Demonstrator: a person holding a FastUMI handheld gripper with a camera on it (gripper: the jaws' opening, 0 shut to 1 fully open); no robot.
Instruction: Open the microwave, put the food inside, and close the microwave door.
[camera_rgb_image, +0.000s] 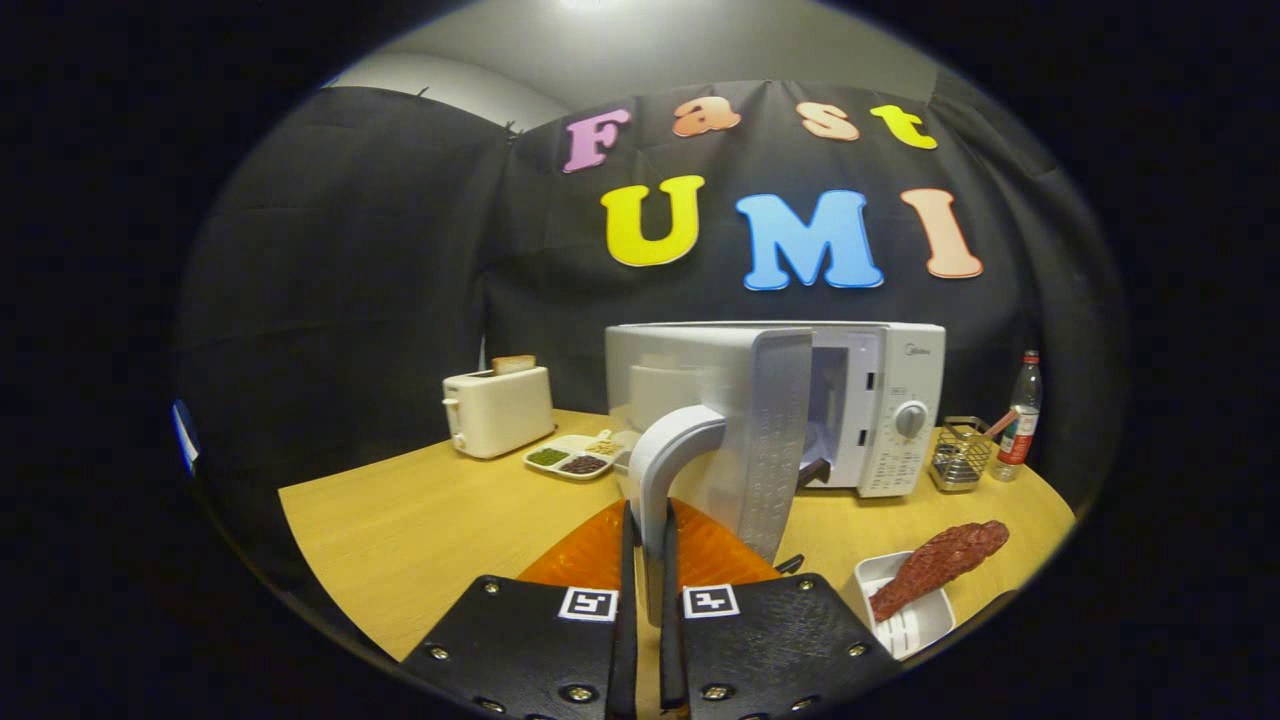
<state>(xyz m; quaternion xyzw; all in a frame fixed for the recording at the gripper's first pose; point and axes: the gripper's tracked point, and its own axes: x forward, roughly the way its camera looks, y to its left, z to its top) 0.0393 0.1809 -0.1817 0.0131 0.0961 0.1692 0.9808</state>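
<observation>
Ahead of my gripper (645, 585), a wooden table (420, 520) with a pale, light-brown top runs out to the booth's wall. Black cloth (360, 280) hangs behind it, creased, meeting in a seam ahead and to my left. Above the cloth I see a plain pale wall (450, 90) and a grey-white ceiling (680, 50), with a bright light (590, 5) glaring at the very top. Warm light falls evenly over the tabletop.

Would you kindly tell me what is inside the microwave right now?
With the door swung open by its handle, gripped in the gripper's jaws, the microwave shows a bare strip of cavity. The door covers the rest.
</observation>
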